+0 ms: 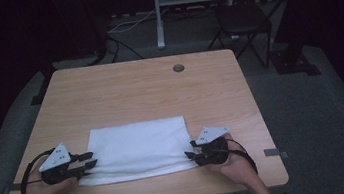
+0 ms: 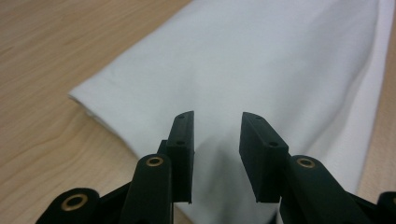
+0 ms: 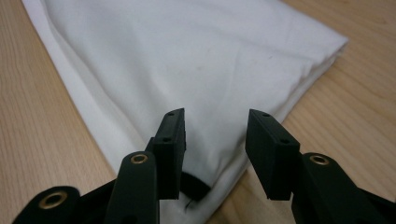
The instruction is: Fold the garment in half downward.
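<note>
Cloth [image 1: 139, 149]: white, folded into a flat rectangle, lying on the near half of the wooden table [image 1: 138, 88], long edge toward the person. Layered edges show in both gripper views, so it's at least a couple of plies thick.

Left gripper [image 1: 86, 160] sits at the near-left corner, jaws spread, fabric visible between them but not pinched. Right gripper [image 1: 191, 154] sits at the near-right corner, jaws likewise apart and straddling the corner tip.

Handling, as I judge it: light, limp, zero stiffness. It will sag and drape the moment it leaves the table. Not fragile, not especially slippery (looks like a matte cotton weave). Main risk is grabbing only the top ply, which would unfold the stack instead of lifting it.

Best hold: both near corners, lower jaw slid under the whole stack, close on all layers. Lift both sides together to keep the edge taut.
</note>
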Demonstrator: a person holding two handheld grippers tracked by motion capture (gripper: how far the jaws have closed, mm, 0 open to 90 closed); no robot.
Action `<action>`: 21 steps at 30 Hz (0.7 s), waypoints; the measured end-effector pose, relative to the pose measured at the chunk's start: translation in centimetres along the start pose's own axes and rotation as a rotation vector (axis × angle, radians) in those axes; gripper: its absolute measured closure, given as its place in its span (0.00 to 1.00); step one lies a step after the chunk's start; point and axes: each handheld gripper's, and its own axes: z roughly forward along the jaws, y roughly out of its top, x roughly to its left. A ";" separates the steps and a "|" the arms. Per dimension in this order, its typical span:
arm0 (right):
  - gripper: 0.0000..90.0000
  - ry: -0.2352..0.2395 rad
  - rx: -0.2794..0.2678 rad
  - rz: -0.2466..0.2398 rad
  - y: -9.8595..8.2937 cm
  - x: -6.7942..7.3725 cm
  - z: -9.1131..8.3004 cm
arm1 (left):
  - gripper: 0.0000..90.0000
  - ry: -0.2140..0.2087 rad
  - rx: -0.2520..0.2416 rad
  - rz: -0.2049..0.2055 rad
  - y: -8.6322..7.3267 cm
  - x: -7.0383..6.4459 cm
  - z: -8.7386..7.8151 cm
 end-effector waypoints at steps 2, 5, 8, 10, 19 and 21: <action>0.63 0.004 0.001 0.008 -0.3 0.1 -0.1 | 0.72 -0.002 0.005 0.006 -0.2 -0.4 -0.1; 0.63 0.006 0.002 0.009 -0.4 0.1 -0.2 | 0.72 -0.009 0.020 0.018 -0.5 -0.9 -0.4; 0.63 0.001 0.008 -0.004 -0.4 0.3 -0.3 | 0.72 -0.012 0.024 0.017 -0.8 -1.4 -0.6; 0.63 -0.004 0.012 -0.009 -0.4 0.4 -0.3 | 0.71 -0.015 0.034 0.019 -1.1 -1.7 -0.6; 0.59 -0.020 0.013 -0.014 -0.4 0.5 -0.3 | 0.70 -0.021 0.042 0.033 -0.9 -2.3 -0.9; 0.58 -0.020 -0.015 -0.021 0.5 0.9 -0.5 | 0.69 -0.023 0.017 0.020 -0.1 -2.1 -0.9</action>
